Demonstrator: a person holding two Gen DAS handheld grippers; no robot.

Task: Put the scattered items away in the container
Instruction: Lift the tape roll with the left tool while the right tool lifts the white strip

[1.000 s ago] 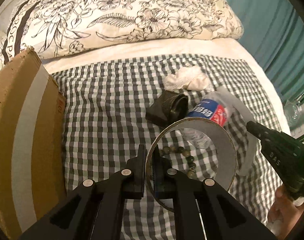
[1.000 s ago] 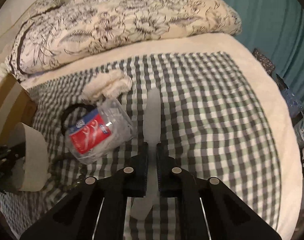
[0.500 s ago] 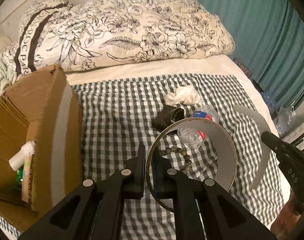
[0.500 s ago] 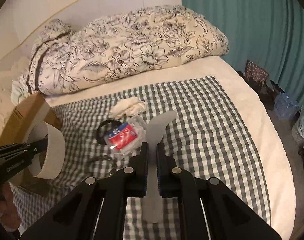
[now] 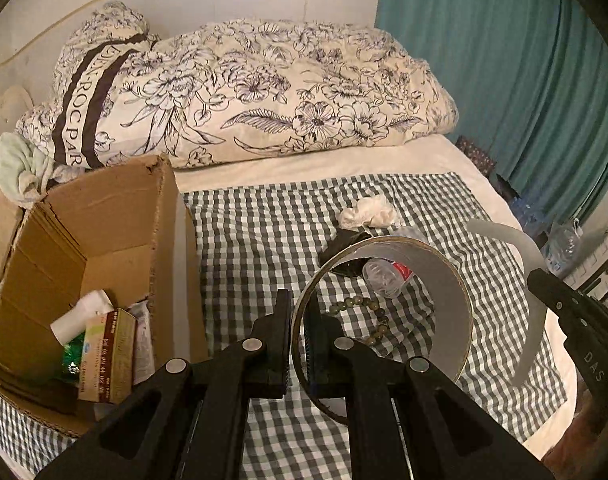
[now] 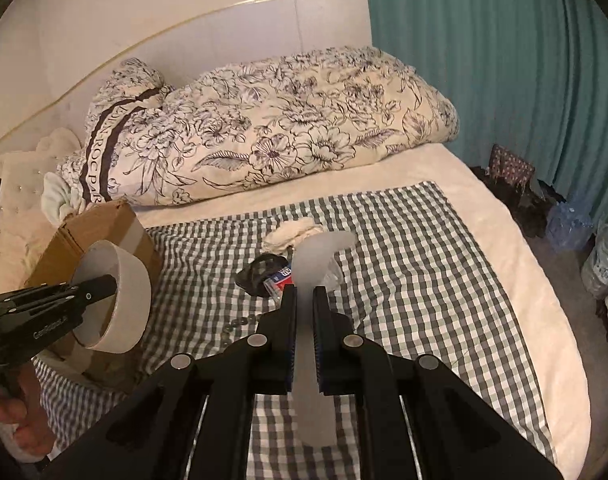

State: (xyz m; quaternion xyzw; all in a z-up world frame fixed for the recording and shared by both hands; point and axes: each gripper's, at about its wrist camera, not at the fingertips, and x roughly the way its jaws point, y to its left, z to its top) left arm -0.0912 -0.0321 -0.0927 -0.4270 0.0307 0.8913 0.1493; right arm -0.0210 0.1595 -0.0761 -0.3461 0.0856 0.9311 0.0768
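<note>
task partly done. the box (image 5: 103, 240) sits open at the left edge of the checked cloth (image 5: 263, 232) and already holds a few things: a white roll, a tan carton, something green. exact count hidden by the box wall.

in hand, not yet in the box:
- left gripper (image 5: 297, 344) clamped on the wall of a tape ring (image 5: 444, 280), one finger outside and one inside; ring held off the cloth, just right of the box.
- right gripper (image 6: 304, 320) clamped on a pale shoehorn (image 6: 316, 256), which sticks out past the fingertips; well right of the box.

loose on the cloth, all right of the box:
- bead string (image 5: 368, 320), nearest.
- clear bottle (image 5: 388, 276) with red label, on its side.
- black strap (image 6: 259, 272), touching the bottle.
- white rag (image 5: 368, 216), farthest.

judgement: two items on their way, four to fetch, so roughly halfway or less.

look of the held things: ring is wide, thin-walled, pale grey inside with a dark rim, round and uncrushed. shoehorn is frosted, translucent, curved, wider at the far end.
</note>
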